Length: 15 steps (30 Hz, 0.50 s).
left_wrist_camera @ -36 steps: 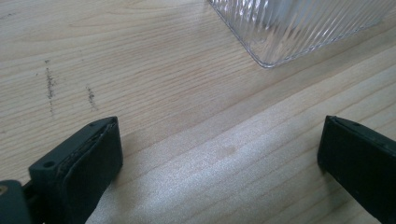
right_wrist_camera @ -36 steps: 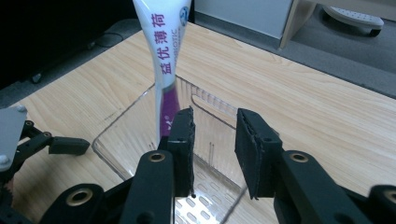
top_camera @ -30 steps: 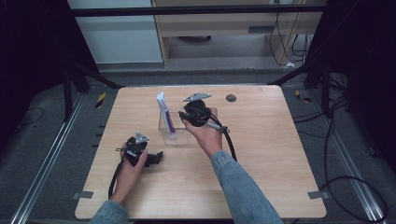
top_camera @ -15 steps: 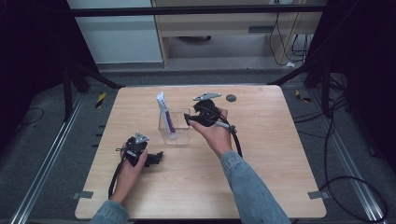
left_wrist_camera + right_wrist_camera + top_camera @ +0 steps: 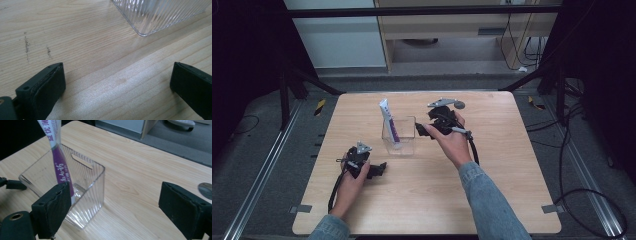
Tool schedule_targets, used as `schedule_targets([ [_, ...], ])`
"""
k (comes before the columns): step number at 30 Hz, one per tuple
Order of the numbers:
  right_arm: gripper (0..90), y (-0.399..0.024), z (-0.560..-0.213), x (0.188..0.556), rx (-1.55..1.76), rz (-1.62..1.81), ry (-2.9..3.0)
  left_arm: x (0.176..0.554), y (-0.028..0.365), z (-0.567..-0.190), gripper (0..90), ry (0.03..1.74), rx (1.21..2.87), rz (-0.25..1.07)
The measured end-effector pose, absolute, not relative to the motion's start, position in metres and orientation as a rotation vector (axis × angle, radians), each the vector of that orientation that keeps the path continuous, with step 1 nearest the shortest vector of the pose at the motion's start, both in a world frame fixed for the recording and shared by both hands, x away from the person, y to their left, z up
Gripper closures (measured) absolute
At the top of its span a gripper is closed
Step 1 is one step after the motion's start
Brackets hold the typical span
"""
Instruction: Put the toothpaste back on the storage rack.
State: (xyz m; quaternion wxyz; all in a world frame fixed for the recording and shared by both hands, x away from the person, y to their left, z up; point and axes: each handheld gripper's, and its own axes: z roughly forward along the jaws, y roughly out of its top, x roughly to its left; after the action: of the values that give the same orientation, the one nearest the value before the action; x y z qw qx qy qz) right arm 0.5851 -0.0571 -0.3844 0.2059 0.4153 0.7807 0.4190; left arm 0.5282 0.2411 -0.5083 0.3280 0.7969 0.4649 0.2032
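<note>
High view, going left to right across a light wooden table [image 5: 512, 165]: the person's left hand is resting on the table near its front left, holding the left gripper [image 5: 377, 169] with its tips pointing right. Left gripper view is showing its two black jaws standing wide apart with only bare wood between them, and a corner of the container ahead.

Near the middle, a clear ribbed plastic container [image 5: 402, 142] is standing upright on the table. A white and purple tube [image 5: 390, 125] is leaning inside it, its lower end down in the container and its top sticking out above the rim, tilted toward the left.

Just to the right of the container, the right hand is holding the right gripper [image 5: 422, 131], tips pointing left toward the container. Its jaws have just been opening and are standing wide, with nothing between them; right gripper view is showing the container [image 5: 82, 185] and tube [image 5: 60, 167] just ahead, apart from the pads.
</note>
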Motion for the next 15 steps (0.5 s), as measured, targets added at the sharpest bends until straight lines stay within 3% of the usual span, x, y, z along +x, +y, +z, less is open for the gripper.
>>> schedule_targets([
  [15, 10.0, -0.089, -0.383, 0.574, 1.137, 1.092, 2.181, 0.528, 0.241, -0.508, 0.0, 1.216, 2.087, 0.532],
])
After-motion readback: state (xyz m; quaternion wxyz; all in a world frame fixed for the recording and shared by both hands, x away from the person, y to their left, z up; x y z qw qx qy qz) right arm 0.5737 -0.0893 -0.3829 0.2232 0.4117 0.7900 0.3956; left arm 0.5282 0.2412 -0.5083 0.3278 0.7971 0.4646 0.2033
